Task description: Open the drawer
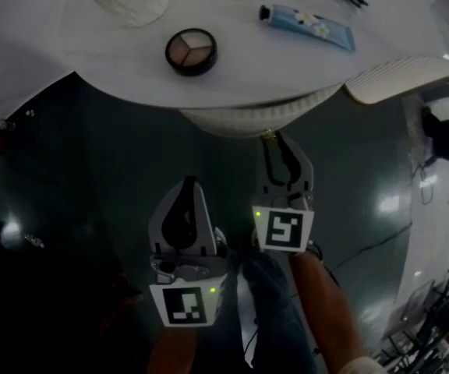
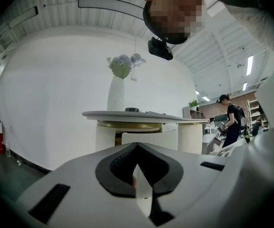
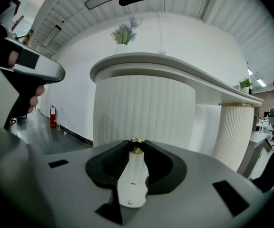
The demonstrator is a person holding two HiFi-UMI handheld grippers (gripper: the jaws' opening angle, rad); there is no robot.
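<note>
Our right claw [image 1: 272,142] grips the knob [image 3: 136,147] of the drawer [image 1: 240,120], under the worktop's [image 1: 115,61] near edge; we should pull straight toward us. The left claw [image 1: 189,185], closed and empty, hangs farther back.

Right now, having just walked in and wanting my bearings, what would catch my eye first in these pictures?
The right gripper pinches the small gold knob of a ribbed white drawer front under the round white tabletop. On the tabletop lie an eyeshadow compact and a blue tube. The left gripper hangs back from the table, shut and empty.
</note>
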